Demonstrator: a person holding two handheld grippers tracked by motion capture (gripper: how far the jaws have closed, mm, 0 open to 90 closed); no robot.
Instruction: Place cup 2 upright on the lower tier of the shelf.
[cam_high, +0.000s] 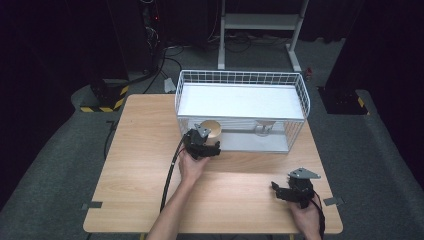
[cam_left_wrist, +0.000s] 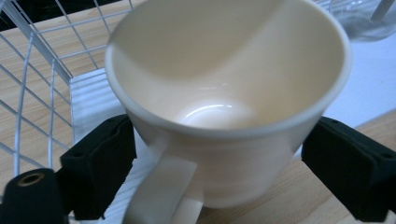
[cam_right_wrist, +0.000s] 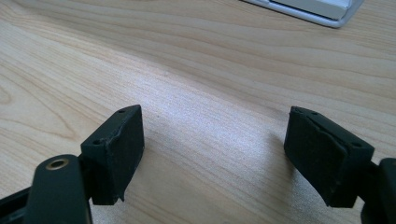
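Two grippers are in our hands at the wooden table. We hold the left gripper at the front left corner of the white wire rack, its jaws set on either side of a cream cup. In the left gripper view, the cup sits between the two black jaws, mouth tipped toward the camera, empty inside, with a flat handle pointing down toward the bottom of the frame. Both jaw pads lie close against the cup's wall; on the right side we cannot tell for certain whether the pad touches or sits just beside it. The cup's base hangs over the front edge of the rack's white tray, where tray meets table. Wire mesh rises at the left of that view.

Our right gripper rests low over the near right part of the table, well apart from the rack. In the right gripper view its jaws stand wide apart with bare wood grain between them and nothing held. A corner of the rack's tray shows at the top of that view.

Inside the rack's lower level, right of the cup, sits a clear glass object; it is too small for us to say more.
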